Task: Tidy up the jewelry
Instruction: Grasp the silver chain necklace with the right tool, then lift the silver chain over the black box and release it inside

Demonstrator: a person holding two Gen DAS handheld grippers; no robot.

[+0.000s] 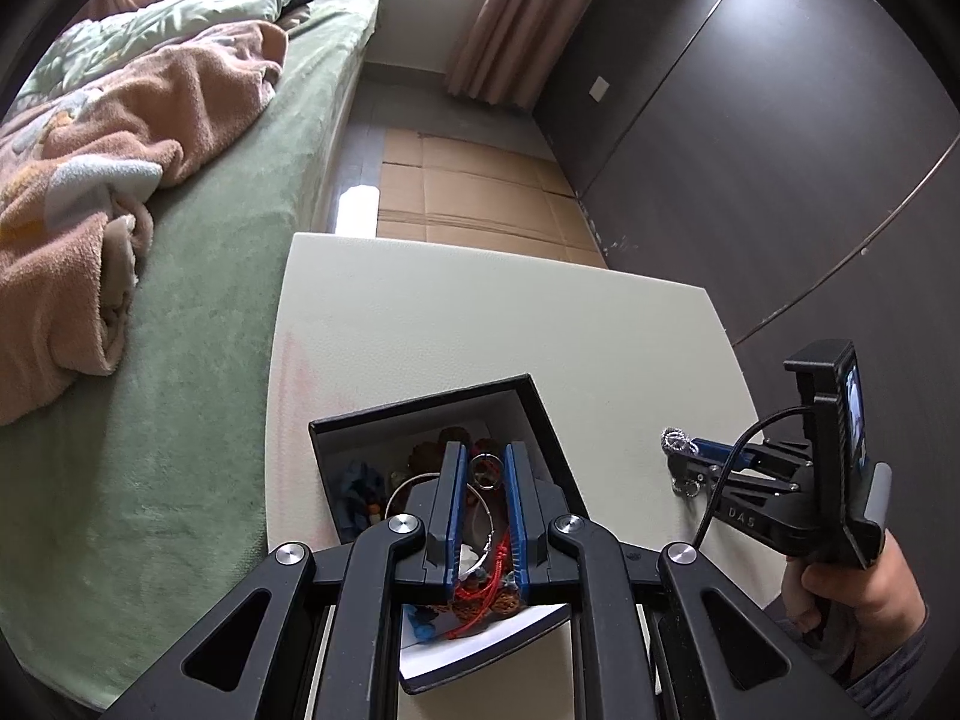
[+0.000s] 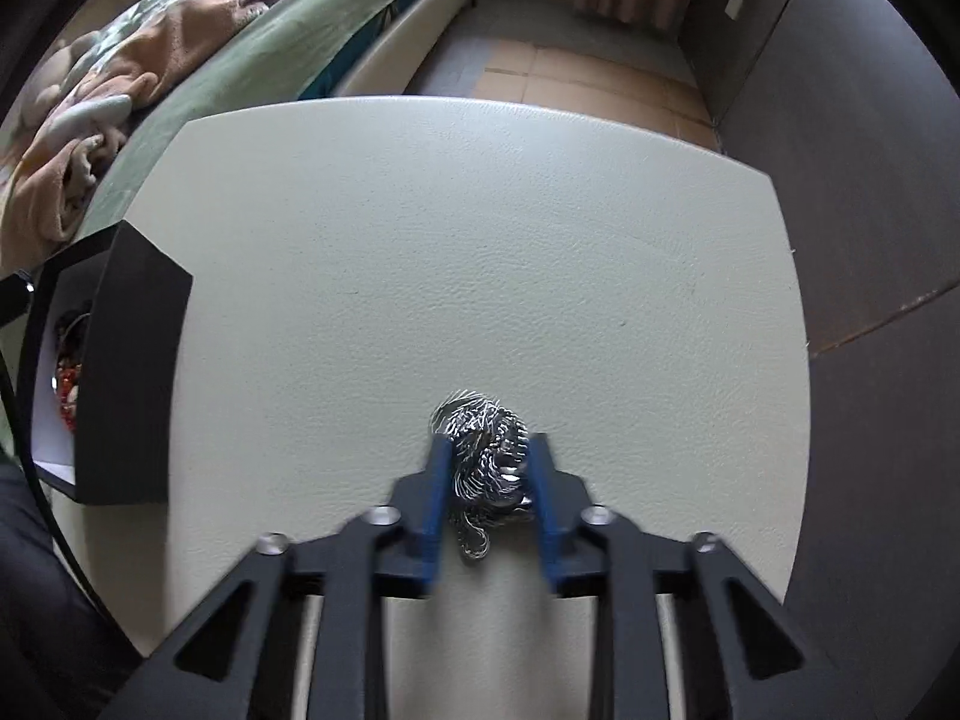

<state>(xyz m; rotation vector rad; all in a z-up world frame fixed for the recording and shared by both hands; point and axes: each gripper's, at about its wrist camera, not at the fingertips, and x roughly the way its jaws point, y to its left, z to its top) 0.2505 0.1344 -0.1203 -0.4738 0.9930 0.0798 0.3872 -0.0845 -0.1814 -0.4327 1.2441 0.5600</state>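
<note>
A tangled silver chain (image 2: 480,462) lies on the cream table (image 2: 480,240), and my right gripper (image 2: 487,441) is shut on it, blue pads (image 2: 441,480) pressing either side of the bundle. In the left wrist view the same chain (image 1: 675,439) sits at the right gripper's tip (image 1: 684,456), right of the black jewelry box (image 1: 420,402). My left gripper (image 1: 485,456) hovers over the box with a narrow gap between its pads. Through that gap I see a ring (image 1: 485,471), a silver bangle (image 1: 414,483) and a red cord (image 1: 480,591) lying in the box.
A bed with a green sheet (image 1: 198,300) and a pink blanket (image 1: 120,138) runs along the table's left side. Dark cabinet panels (image 1: 780,150) stand to the right. Cardboard (image 1: 480,192) covers the floor beyond the table's far edge. A hand (image 1: 852,588) holds the right gripper's handle.
</note>
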